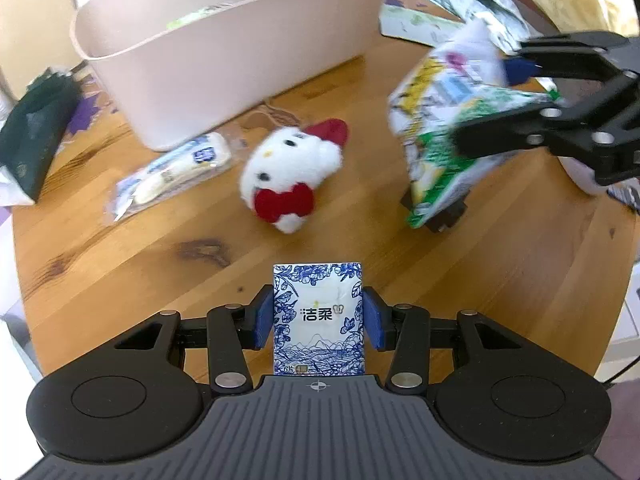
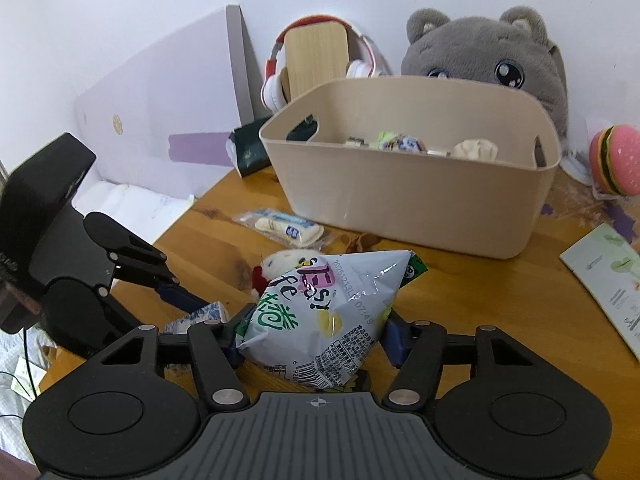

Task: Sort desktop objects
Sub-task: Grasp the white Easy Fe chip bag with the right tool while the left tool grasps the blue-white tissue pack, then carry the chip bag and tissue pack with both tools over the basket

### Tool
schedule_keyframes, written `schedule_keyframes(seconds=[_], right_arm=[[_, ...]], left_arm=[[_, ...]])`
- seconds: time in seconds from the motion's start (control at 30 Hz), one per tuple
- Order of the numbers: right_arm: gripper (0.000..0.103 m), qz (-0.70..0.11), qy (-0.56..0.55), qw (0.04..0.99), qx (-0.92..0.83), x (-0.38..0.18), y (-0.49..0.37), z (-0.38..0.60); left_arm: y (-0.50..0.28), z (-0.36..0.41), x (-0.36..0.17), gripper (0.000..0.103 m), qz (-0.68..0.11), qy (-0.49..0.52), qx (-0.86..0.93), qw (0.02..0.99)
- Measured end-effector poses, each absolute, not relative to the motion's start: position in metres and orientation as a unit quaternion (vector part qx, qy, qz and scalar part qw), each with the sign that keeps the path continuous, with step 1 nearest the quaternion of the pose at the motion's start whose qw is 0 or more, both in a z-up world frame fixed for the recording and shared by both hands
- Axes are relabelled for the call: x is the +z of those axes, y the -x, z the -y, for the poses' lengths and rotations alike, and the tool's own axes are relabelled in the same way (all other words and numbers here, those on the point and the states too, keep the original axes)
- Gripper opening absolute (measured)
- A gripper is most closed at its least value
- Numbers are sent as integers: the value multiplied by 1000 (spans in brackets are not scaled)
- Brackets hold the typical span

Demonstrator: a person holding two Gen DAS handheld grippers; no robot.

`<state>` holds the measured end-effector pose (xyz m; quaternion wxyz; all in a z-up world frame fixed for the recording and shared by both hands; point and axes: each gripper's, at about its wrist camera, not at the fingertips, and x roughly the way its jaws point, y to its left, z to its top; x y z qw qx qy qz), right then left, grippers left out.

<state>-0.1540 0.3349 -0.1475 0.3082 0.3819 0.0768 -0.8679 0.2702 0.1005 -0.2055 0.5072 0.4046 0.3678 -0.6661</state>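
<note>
Both grippers are gripping: the left gripper (image 1: 319, 316) is pinching a blue-and-white floral tissue packet (image 1: 319, 312), the right gripper (image 2: 314, 334) a crinkly grey snack bag (image 2: 320, 316).

tissue pack (image 1: 319, 318) "洁柔", snack bag (image 2: 320, 320) "07:49"

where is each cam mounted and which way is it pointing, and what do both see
Left wrist: sits on the left gripper, looks steeply down along its fingers at the wooden table; its pads clamp a tissue pack, and the right gripper shows at upper right.
Right wrist: sits on the right gripper, looks slantwise towards the wall; its pads clamp a snack bag, the left gripper at left.
Shared: beige bin, white plush toy, wrapped snack.
</note>
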Motion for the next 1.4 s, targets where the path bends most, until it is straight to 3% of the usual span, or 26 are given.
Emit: schedule_keyframes(seconds=[0.6, 1.4], right_arm=[[60, -77, -331, 284, -896, -87, 146, -381], [60, -72, -255, 239, -934, -33, 207, -394]], left_arm=[[-280, -100, -144, 47, -308, -390, -680, 539], [-308, -9, -69, 47, -210, -340, -687, 607]])
